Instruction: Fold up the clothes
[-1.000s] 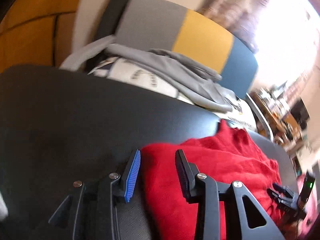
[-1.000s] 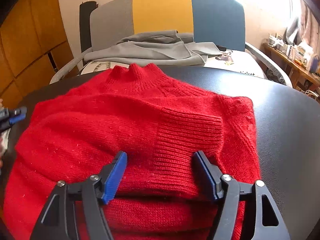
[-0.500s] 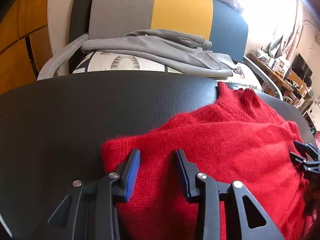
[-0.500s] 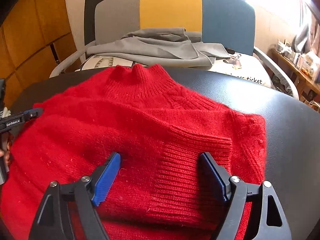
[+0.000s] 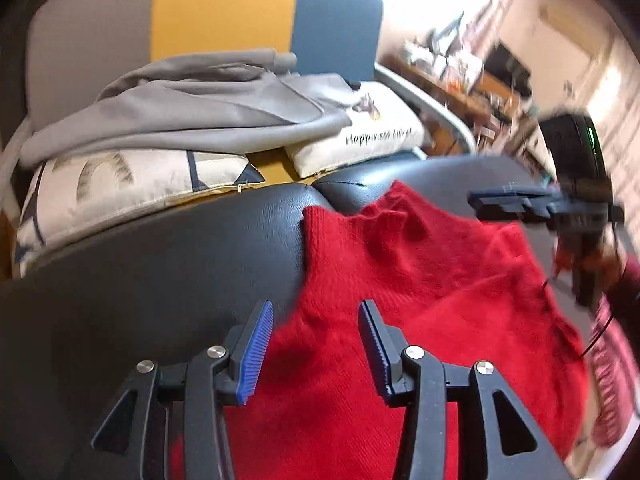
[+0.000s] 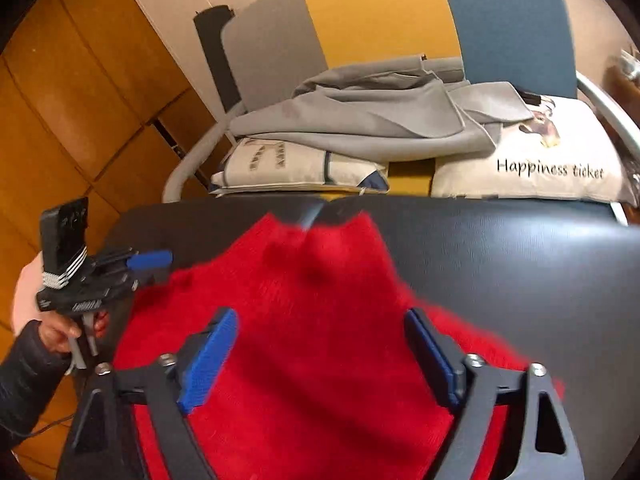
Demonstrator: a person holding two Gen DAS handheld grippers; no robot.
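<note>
A red knitted sweater (image 5: 420, 288) lies on a black padded surface (image 5: 160, 272), collar toward the far edge; it also shows in the right wrist view (image 6: 320, 320). My left gripper (image 5: 316, 344) is open and empty, hovering above the sweater's left edge. My right gripper (image 6: 320, 356) is open wide and empty, above the middle of the sweater. The right gripper appears at the right of the left wrist view (image 5: 532, 204), and the left gripper at the left of the right wrist view (image 6: 120, 268), both raised above the sweater.
Behind the black surface (image 6: 520, 264) stands a grey, yellow and blue chair (image 6: 380, 12) holding a grey garment (image 6: 380, 120) on printed cushions (image 6: 540, 168). Orange wooden panels (image 6: 60, 100) are at left. Cluttered shelves (image 5: 460, 72) are at far right.
Both grippers have lifted and moved forward over the sweater, tilting their views. The right gripper's jaws have widened slightly. The folded-in ribbed cuff is no longer visible between its fingers.
</note>
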